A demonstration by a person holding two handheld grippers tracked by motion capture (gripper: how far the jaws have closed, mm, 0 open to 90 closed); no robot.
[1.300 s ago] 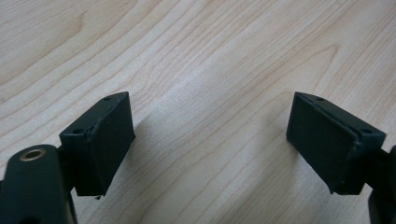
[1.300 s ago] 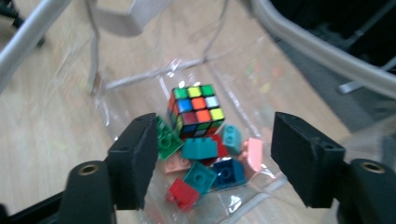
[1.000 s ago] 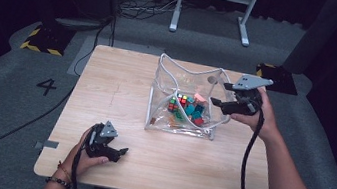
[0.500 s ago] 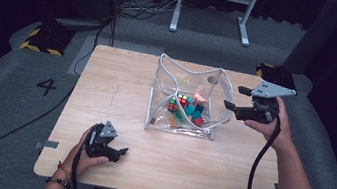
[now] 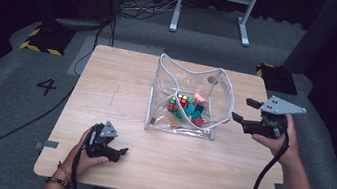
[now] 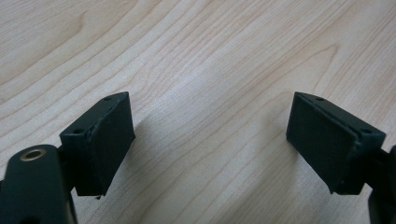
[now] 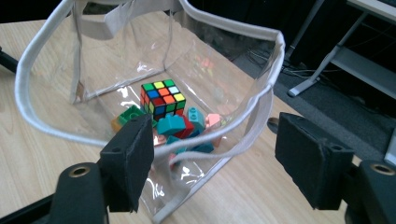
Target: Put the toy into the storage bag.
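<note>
A light wooden table [image 5: 121, 92] is seen. A clear bag [image 5: 188, 100] of toys is set near its middle.

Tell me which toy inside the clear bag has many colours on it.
The puzzle cube: its faces are grids of small squares in several colours. The building bricks heaped beside it in the clear bag are each one plain colour.

Cube [image 7: 162, 97] in bag [image 5: 227, 90] (table [image 5: 122, 82] centre).

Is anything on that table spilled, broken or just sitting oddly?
Nothing is spilled or broken. The clear bag stands open on the table, its white rim sagging unevenly. The puzzle cube and toy blocks lie jumbled at its bottom, all inside.
</note>
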